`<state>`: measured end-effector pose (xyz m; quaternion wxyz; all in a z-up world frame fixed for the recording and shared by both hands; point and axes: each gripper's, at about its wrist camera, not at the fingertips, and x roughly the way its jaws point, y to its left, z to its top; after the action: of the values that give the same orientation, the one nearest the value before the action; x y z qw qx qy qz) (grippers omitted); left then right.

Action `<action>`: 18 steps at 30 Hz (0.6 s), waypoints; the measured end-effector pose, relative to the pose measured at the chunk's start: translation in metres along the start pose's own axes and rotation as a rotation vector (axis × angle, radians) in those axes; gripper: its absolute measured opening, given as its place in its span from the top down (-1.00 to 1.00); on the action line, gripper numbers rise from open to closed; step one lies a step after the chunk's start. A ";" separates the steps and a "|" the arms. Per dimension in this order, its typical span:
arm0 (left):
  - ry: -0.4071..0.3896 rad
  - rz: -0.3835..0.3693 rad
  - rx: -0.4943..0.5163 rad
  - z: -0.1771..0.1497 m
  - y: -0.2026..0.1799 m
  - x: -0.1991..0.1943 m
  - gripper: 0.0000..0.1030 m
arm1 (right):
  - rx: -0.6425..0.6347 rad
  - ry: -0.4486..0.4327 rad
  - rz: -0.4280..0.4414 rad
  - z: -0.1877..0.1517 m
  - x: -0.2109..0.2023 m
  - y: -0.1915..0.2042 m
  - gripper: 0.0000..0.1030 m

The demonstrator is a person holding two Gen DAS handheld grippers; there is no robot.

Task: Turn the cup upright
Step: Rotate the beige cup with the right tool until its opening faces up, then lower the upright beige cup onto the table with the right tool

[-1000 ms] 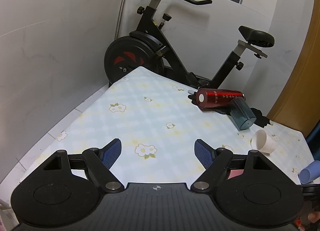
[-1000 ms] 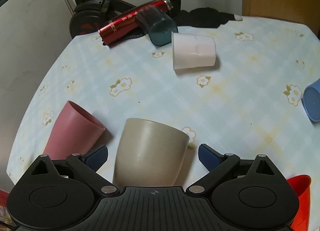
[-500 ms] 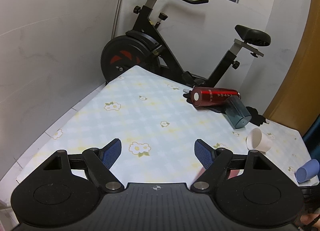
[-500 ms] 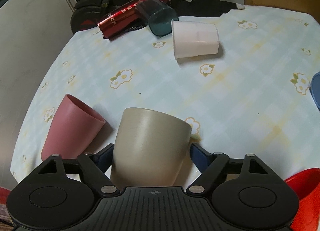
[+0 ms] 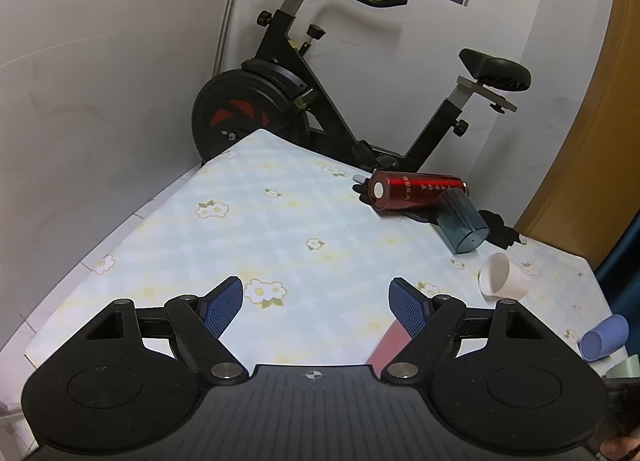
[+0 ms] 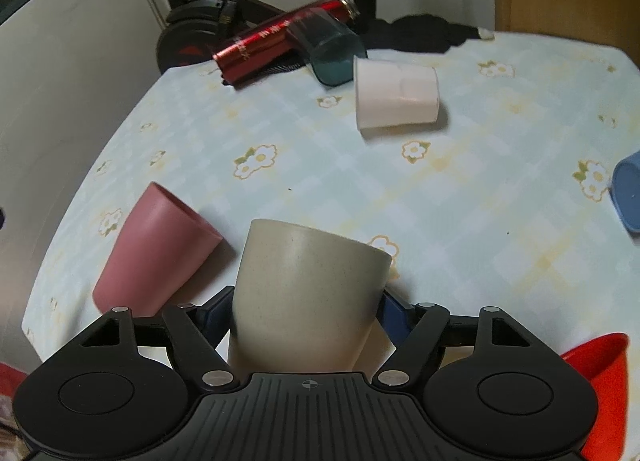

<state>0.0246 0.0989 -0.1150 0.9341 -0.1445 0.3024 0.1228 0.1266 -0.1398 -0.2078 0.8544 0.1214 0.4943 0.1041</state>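
A beige cup [image 6: 308, 285] lies with its closed base pointing away from the camera, between the blue pads of my right gripper [image 6: 306, 311]. The jaws are closed against its two sides. The cup sits low over the flowered tablecloth [image 6: 460, 189]. My left gripper [image 5: 316, 305] is open and empty above the near left part of the table [image 5: 260, 229]; nothing lies between its fingers.
A pink cup [image 6: 156, 249] lies on its side just left of the beige cup. A white cup [image 6: 396, 97], a teal cup [image 6: 332, 49] and a red bottle [image 6: 276, 41] lie further back. A blue cup [image 6: 628, 193] and a red cup [image 6: 600, 389] are at the right. An exercise bike [image 5: 304, 101] stands behind the table.
My right gripper's jaws closed from wide open onto the beige cup. The left gripper rose and drew back a little, staying open.
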 end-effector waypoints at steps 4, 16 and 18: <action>0.000 -0.010 -0.001 0.000 -0.001 -0.001 -0.60 | -0.055 -0.018 -0.007 -0.005 -0.016 0.006 -0.36; -0.005 -0.037 0.008 0.000 -0.008 -0.003 -0.60 | -0.252 -0.143 -0.168 0.007 -0.038 0.001 -0.28; -0.003 -0.040 0.009 0.000 -0.009 -0.003 -0.60 | -0.259 -0.162 -0.181 0.009 -0.036 -0.001 -0.28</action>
<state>0.0250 0.0906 -0.1116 0.9375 -0.1459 0.2988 0.1030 0.1170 -0.1525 -0.1741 0.9058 -0.0269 0.4153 0.0794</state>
